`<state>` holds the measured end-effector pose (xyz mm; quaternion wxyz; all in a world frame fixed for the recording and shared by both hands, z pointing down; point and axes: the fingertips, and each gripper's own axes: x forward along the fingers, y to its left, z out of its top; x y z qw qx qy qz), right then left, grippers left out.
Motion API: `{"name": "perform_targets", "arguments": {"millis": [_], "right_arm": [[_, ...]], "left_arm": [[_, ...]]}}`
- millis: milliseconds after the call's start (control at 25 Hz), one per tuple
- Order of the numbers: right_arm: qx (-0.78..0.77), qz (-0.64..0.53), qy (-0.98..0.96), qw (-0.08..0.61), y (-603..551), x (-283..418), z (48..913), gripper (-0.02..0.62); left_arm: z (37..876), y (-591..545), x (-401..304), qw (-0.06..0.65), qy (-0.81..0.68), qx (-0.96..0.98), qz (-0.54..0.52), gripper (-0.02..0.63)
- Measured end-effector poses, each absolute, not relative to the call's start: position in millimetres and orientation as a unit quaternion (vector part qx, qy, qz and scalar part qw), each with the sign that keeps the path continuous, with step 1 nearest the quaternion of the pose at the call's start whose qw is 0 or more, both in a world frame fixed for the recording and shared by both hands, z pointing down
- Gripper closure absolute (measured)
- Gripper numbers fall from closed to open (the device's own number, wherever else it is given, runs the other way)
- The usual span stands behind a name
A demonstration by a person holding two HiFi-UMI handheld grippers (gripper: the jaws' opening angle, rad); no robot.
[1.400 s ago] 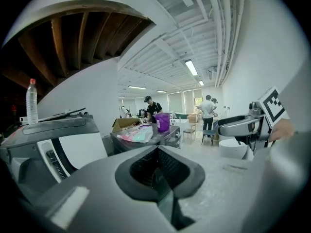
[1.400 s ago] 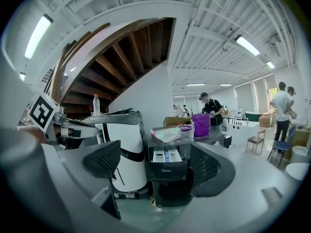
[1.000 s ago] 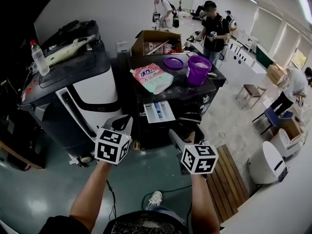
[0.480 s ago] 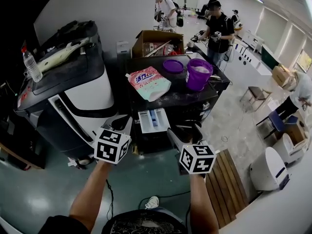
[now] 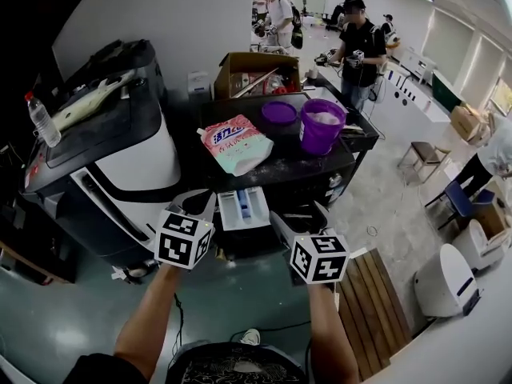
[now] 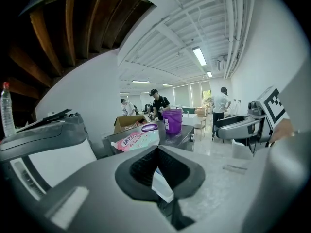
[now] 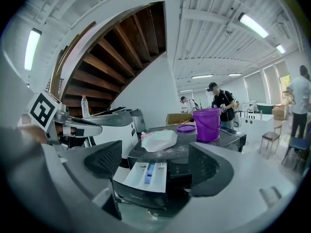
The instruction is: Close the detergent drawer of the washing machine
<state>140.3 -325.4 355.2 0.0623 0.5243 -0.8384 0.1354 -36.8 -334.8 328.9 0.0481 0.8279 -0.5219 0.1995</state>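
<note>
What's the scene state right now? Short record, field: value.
drawer: detergent drawer open, pulled out of the washing machine
left gripper: jaws together, beside the drawer
right gripper: jaws apart, drawer in line between them, contact unclear
machine top: detergent pouch, purple bucket, purple lid
task: drawer not yet closed

L tongs (image 5: 202, 202), R tongs (image 5: 300, 214) grey, b/w marker cubes (image 5: 184, 239); dark patterned top (image 5: 232, 367).

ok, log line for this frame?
drawer open | right gripper open, aimed at drawer, not touching | left gripper shut
</note>
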Motion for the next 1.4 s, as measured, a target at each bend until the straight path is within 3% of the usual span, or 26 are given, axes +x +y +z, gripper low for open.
{"name": "perform_targets", "arguments": {"millis": [600,1400], "right_arm": [[0.563,0.163,-0.81,0.019,-330,144,376,0.163],[0.636,0.284,-0.713,-0.081,-297,114,480,0.179]], "left_arm": [[338,-355,-36,0.022,-0.471,0.848,0.24,0.604],[412,-375,-26,-0.001,-0.298,0.9,0.318,0.604]]}}
